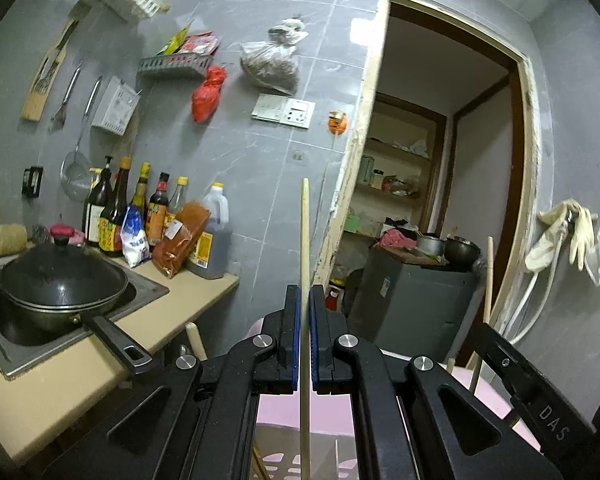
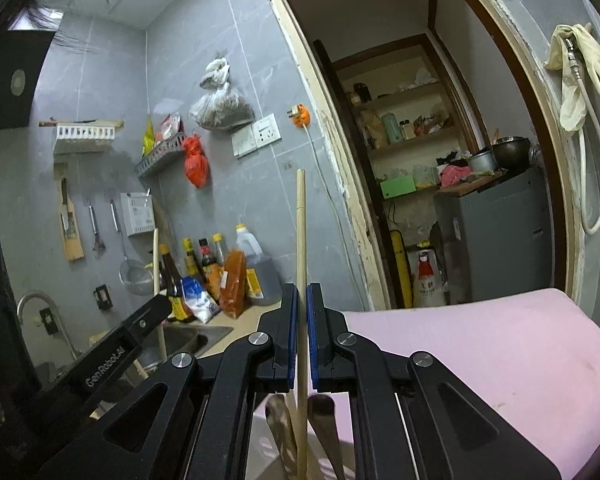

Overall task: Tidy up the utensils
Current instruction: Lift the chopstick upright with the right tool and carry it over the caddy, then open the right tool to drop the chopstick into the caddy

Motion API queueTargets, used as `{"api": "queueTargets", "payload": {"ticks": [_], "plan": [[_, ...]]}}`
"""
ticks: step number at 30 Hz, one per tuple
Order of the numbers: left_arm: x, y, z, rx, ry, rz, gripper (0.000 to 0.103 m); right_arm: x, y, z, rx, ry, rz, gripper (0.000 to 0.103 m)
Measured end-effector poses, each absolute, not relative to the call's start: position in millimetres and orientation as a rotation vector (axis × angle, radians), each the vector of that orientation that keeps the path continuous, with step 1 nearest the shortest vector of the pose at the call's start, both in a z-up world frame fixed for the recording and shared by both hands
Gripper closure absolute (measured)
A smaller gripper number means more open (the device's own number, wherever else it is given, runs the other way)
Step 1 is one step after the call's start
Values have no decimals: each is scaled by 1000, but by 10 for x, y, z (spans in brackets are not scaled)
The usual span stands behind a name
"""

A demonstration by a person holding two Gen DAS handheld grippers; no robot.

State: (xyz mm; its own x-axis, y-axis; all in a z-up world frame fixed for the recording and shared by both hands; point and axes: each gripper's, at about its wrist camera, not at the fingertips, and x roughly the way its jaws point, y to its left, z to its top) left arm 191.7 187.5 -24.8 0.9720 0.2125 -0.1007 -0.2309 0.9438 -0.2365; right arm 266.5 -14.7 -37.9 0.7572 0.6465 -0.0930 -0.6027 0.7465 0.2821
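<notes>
My left gripper (image 1: 305,300) has its jaws clamped on a wooden chopstick (image 1: 305,232) standing upright at frame centre. My right gripper (image 2: 302,300) likewise pinches a second chopstick (image 2: 301,232) upright, with a pink basket (image 2: 480,344) at lower right and metal spoon handles (image 2: 280,432) below.

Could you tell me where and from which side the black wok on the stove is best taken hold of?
Grip the wok by its long black handle, near the slotted free end. The handle juts past the counter edge toward the camera, so coming from that open side looks easiest. The lid knob would probably lift only the lid. Both hand-held grippers are currently shut on chopsticks.
</notes>
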Motion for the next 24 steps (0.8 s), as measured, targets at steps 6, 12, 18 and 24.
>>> {"api": "queueTargets", "payload": {"ticks": [6,12,18,24], "plan": [[1917,1777,-352,-191,73,213,101,2628,-190,-377,209,214,695,100],[1930,1748,-427,-154,88,223,101,2572,-172,-378,178,220,696,100],[1928,1757,-488,-140,120,216,101,2531,-152,-392,144,241,700,100],[1905,1795,-507,-171,182,186,100,2542,-154,-407,132,276,699,99]]}}
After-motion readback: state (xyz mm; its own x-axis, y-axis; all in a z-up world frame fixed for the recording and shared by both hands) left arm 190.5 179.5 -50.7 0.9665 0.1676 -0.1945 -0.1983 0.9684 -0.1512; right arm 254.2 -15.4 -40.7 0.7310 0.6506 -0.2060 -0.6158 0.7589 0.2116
